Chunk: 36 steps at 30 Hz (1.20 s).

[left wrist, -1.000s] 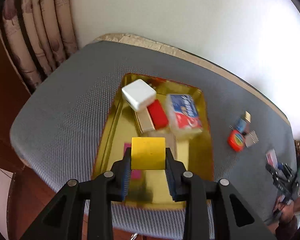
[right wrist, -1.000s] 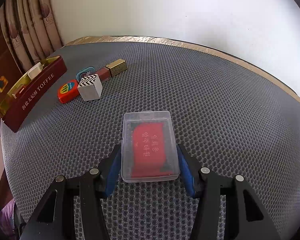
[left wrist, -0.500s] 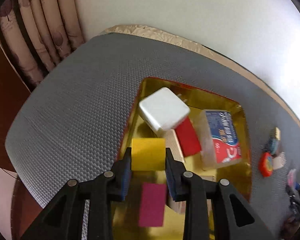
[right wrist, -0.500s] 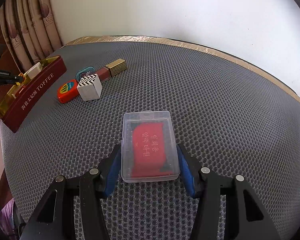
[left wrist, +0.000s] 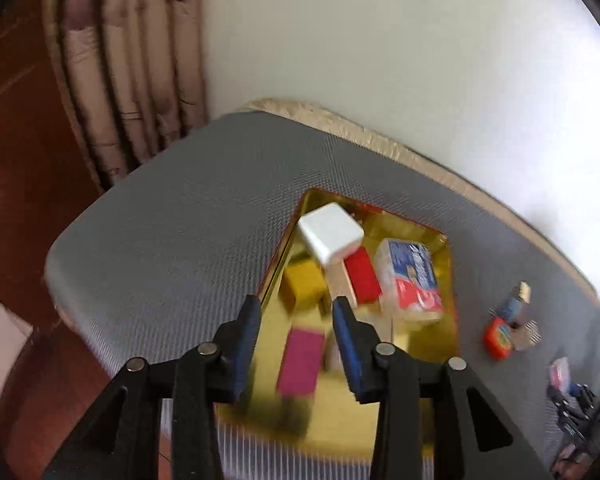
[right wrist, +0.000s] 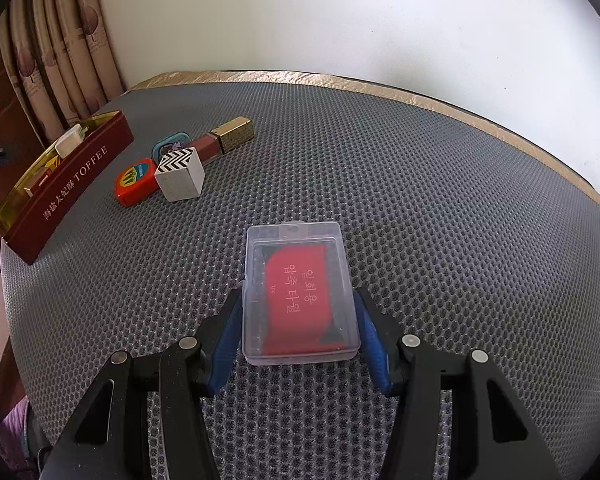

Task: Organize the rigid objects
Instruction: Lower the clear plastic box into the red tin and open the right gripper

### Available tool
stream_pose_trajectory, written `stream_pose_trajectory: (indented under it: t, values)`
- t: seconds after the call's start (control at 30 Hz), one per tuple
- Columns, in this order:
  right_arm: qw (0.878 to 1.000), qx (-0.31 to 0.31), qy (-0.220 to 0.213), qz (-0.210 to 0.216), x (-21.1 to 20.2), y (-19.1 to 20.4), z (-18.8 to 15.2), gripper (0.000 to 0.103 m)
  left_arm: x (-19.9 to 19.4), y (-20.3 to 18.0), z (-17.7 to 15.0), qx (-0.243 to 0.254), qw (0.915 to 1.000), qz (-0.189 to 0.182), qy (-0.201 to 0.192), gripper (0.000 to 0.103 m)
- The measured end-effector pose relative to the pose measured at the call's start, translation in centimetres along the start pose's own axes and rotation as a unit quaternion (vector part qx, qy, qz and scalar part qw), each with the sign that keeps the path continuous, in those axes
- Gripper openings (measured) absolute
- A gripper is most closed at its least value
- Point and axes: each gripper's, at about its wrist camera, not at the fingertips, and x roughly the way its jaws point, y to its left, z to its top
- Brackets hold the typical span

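Grey mesh mat [right wrist: 420,200], clear plastic case [right wrist: 300,292] lengthwise between right tongs [right wrist: 298,320], pointing away

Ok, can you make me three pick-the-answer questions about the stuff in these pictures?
1. Where is the yellow block?
A. in the gold tin
B. on the grey mat
C. between the left gripper's fingers

2. What colour is the card inside the clear case?
A. green
B. red
C. white

3. What is the right gripper doing?
A. squeezing the clear case
B. hanging open
C. gripping the striped cube

Answers:
1 A, it lies loose in the tin.
2 B, red shows through the lid.
3 A, both pads press its sides.
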Motion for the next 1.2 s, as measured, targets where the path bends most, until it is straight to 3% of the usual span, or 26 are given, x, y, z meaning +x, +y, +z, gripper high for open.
stream_pose_trajectory:
  t: [0.17,0.37,0.47,0.7,0.93,1.2]
  values:
    - [0.999,0.028,0.013,0.019,-0.5,0.3,0.2,0.051,-4.4,1.8,-6.9,-0.024,0.9991,0.033,-0.008,0.044]
    - [0.994,0.065,0.007,0.087,-2.4,2.6,1.8,0.051,-4.4,2.2,-11.4,-0.023,0.9985,0.038,0.033,0.044]
    - [0.989,0.067,-0.003,0.129,-3.6,5.4,3.8,0.051,-4.9,1.6,-11.8,0.0,0.9988,0.042,0.023,0.044]
    - [0.977,0.021,-0.013,0.21,-4.4,14.9,9.1,0.051,-7.2,0.5,-12.0,0.037,0.9965,0.06,-0.046,0.045]
    - [0.977,-0.03,0.018,0.211,-0.2,23.7,11.8,0.051,-6.8,1.5,-11.4,0.015,0.9985,0.043,-0.032,0.045]
    - [0.979,-0.015,0.038,0.202,3.0,25.6,12.5,0.051,-5.6,2.2,-11.4,-0.002,0.9996,0.028,-0.002,0.045]
